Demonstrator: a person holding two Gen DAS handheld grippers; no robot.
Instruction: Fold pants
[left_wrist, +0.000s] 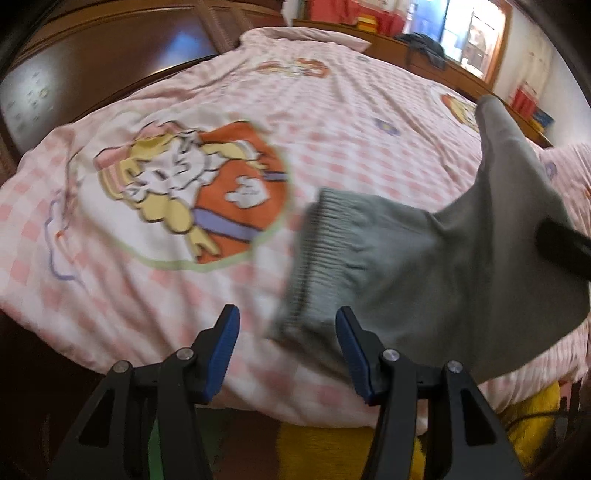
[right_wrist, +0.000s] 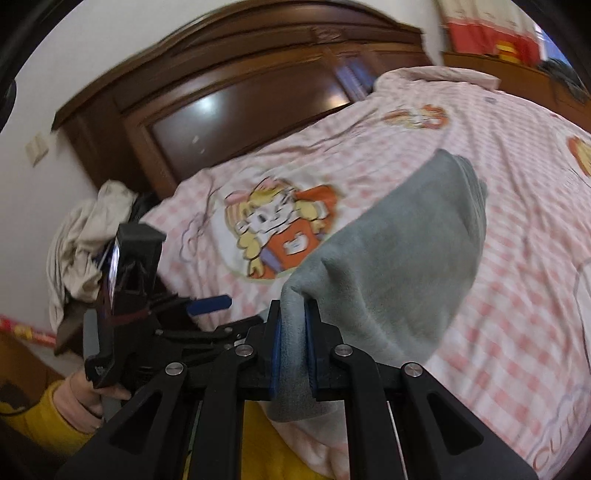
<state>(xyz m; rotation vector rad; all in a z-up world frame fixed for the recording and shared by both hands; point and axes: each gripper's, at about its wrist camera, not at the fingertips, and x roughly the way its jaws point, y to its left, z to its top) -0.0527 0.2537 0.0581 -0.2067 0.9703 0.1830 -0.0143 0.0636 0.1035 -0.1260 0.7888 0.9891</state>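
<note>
The grey pants hang over the bed, their ribbed waistband facing left. In the right wrist view my right gripper is shut on a bunched fold of the pants, and the cloth lifts away from the jaws above the quilt. My left gripper stands open just below the waistband's lower corner, its blue pads not pressing on anything. In the right wrist view one blue pad of the left gripper shows at the left, held by a hand in a yellow sleeve.
A pink checked quilt with a cartoon print covers the bed. A dark wooden headboard stands behind it. Pale clothes are piled beside the bed at the left. A wooden ledge with red items runs along the far side.
</note>
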